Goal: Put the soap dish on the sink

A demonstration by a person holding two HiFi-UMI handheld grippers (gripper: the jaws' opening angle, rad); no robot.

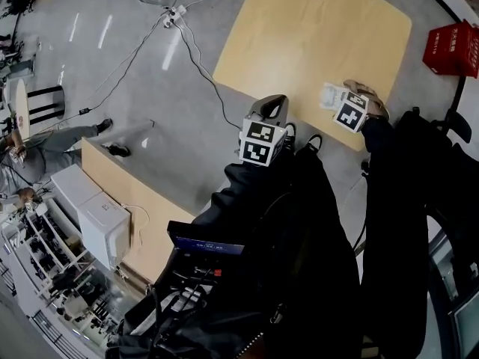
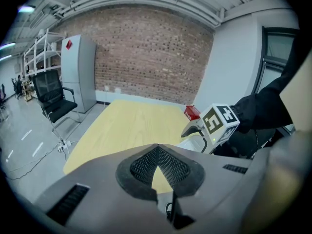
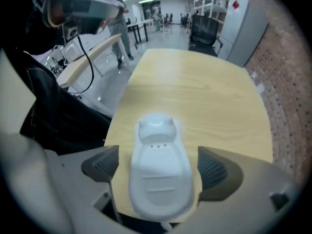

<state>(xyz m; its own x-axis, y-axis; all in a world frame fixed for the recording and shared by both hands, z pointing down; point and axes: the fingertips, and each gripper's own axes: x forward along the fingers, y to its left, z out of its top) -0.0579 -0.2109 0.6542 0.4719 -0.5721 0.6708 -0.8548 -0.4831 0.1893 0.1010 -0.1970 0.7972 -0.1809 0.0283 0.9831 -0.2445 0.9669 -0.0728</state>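
A white soap dish [image 3: 158,172] lies at the near edge of the light wooden table [image 3: 204,91]. My right gripper [image 3: 158,167] is open around it, with a gap showing between each ribbed pad and the dish. In the head view the dish [image 1: 329,94] is at the table's [image 1: 314,43] near right edge, just ahead of the right gripper [image 1: 337,101]. My left gripper [image 1: 273,109] hangs over the floor, left of the table's corner. Its dark pads [image 2: 157,167] are shut together on nothing. No sink shows in any view.
A red box [image 1: 453,48] stands on the floor beyond the table's right side. A power strip with cables [image 1: 174,15] lies on the floor at the left. A wooden bench with white boxes [image 1: 101,219] is at lower left. An office chair [image 2: 53,99] and grey cabinet [image 2: 80,72] stand by the brick wall.
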